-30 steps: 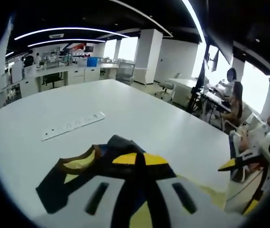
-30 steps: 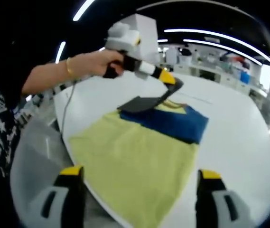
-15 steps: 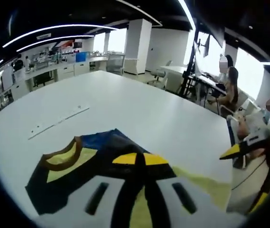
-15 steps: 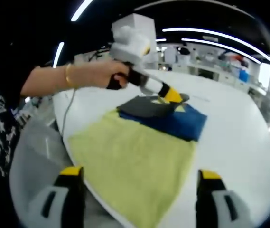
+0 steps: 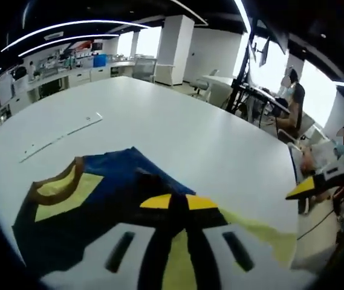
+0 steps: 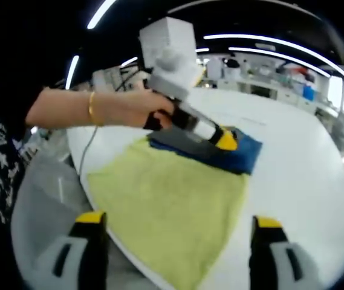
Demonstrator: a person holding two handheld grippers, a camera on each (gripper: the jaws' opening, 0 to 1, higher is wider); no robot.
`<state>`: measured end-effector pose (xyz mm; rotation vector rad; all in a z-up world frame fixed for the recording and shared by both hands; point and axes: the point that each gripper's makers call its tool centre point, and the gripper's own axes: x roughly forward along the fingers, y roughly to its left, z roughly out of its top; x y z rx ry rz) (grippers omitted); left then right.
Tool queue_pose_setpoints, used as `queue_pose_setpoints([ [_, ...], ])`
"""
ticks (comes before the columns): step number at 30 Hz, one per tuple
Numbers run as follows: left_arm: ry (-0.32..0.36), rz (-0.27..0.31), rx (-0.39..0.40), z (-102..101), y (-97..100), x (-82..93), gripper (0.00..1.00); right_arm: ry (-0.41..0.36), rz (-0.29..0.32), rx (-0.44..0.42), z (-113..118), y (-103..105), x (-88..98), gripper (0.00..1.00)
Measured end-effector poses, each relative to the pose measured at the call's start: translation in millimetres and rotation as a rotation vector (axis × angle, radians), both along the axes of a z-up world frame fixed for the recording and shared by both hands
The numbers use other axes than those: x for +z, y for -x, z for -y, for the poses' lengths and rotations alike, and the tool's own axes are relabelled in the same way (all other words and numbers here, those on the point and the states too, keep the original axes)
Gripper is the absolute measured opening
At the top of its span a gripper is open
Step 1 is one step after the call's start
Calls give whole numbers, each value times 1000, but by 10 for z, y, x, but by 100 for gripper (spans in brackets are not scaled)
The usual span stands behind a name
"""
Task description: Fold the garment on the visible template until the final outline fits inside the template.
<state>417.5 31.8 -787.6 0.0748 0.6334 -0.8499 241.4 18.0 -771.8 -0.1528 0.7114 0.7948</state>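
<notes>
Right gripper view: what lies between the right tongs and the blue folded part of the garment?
In the right gripper view, the yellow-green cloth body of the garment lies flat between the right tongs and the blue folded part.

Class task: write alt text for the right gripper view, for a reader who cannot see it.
A person's hand holds the left gripper low over the dark blue top part of a yellow garment spread on a white table. The right gripper is open, its yellow-tipped fingers rising from the bottom of the view.
</notes>
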Motion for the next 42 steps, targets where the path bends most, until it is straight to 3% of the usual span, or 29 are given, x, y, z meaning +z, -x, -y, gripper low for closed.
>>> queue_pose_setpoints([
  [7, 9, 22, -25, -5, 34, 5, 28, -6, -2, -2, 1, -3, -17, 99],
  [12, 5, 61, -7, -112, -7, 45, 53, -8, -3, 5, -7, -17, -28, 99],
  [19, 6, 99, 30, -363, -36, 118, 86, -19, 6, 12, -23, -84, -12, 99],
  [22, 0, 108, 47, -527, -36, 126, 94, -19, 10, 16, -29, -115, -15, 99],
  [24, -8, 113, 58, -635, -36, 125, 99, -15, 10, 20, -26, -142, -19, 99],
  [31, -24, 108, 74, -945, 44, 155, 99, -36, 20, 45, -52, -207, 16, 99],
  [42, -30, 128, 72, -1429, 411, 278, 99, -11, -27, 159, -55, -99, -26, 99],
])
